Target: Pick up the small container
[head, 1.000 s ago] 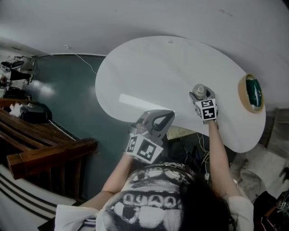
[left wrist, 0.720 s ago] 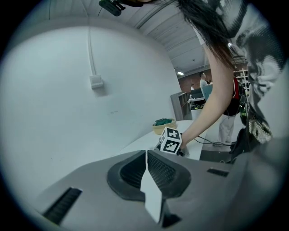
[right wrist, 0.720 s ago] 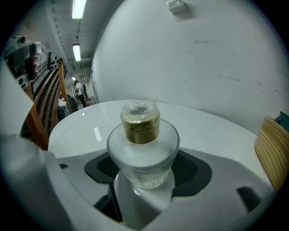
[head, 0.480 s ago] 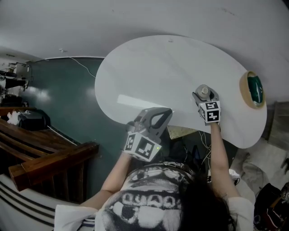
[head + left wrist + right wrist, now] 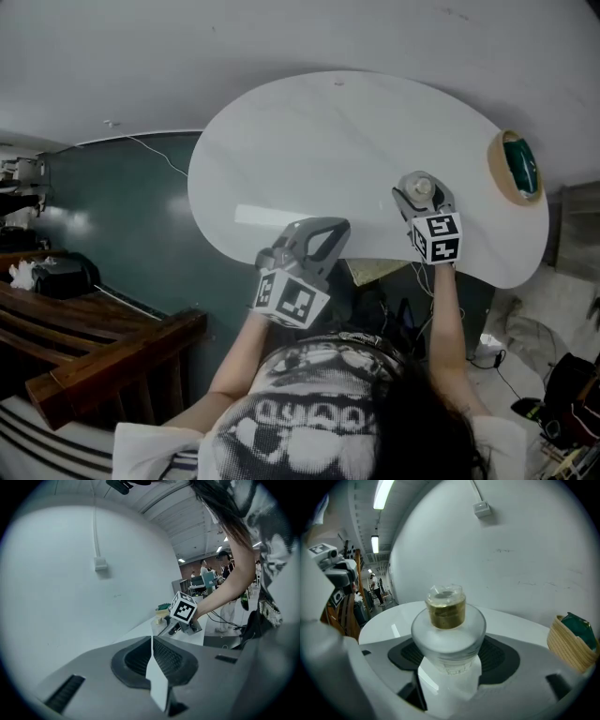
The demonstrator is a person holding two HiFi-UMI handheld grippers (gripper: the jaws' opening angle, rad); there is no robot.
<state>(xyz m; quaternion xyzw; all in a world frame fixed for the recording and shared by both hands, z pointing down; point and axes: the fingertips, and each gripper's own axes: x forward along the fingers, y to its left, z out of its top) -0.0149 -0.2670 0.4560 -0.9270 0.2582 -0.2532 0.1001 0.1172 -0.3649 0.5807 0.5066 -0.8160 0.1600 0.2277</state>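
— The white table (image 5: pixel 319 141)?
— Right gripper (image 5: pixel 420 201) over its near side; left gripper (image 5: pixel 152 644) at the near edge, jaws pressed together on nothing.
— The small container (image 5: pixel 447 620)?
— Clamped between the right jaws (upright, gold-banded neck).

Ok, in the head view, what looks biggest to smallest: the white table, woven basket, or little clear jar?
Largest: white curved table.
Then: round woven basket.
Smallest: small clear jar with a gold cap.
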